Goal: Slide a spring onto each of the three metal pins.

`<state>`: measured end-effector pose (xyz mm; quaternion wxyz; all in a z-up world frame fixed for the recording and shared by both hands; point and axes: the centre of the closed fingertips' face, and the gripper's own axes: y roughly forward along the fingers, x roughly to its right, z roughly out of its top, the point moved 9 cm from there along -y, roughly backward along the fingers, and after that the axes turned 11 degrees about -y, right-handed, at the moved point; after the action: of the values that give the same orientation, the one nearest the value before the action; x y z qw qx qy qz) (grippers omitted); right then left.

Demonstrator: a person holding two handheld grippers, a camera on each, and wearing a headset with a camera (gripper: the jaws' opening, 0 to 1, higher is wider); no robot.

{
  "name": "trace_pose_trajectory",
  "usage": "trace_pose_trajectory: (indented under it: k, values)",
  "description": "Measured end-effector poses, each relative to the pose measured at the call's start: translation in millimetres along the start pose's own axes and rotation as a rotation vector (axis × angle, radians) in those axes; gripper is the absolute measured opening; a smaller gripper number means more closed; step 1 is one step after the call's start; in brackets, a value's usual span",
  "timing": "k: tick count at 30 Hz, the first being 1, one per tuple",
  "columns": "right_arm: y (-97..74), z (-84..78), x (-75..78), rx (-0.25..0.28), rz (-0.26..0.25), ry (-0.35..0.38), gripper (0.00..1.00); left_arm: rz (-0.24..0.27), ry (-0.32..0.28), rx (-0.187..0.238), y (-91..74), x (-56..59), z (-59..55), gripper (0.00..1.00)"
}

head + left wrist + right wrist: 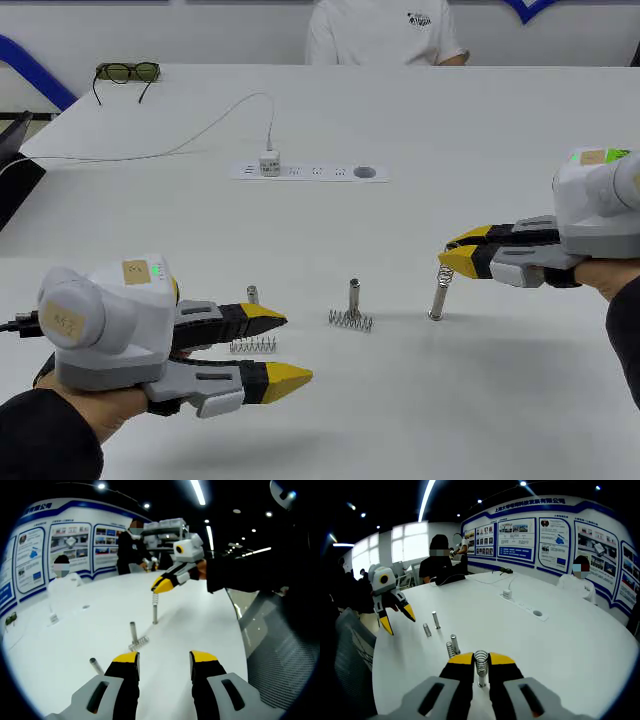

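Right gripper [452,252]: fingers pinch a spring [444,274] over the 3 o'clock pin [437,302]
Left gripper [297,347]: fingers open and empty, at 8 o'clock
Table [400,130]: two springs [350,320] lie flat

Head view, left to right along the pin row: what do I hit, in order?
left pin → middle pin → right pin. The last one stands under the spring that the right gripper holds in its jaws, so those two share its place in the order.

Bright, even ceiling strip lights, soft shadows on the white table [400,130], fisheye bending at edges.
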<state>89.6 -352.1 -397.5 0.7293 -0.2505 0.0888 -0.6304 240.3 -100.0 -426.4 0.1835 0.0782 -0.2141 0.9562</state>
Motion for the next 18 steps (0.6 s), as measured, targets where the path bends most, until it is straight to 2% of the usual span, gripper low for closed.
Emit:
trace_pose_trajectory:
  k: [18]
  values:
    - [8.0, -15.9, -3.6, -0.016, -0.003, 0.023, 0.12, 0.001, -0.006, -0.01, 0.9, -1.6, -2.6, 0.4]
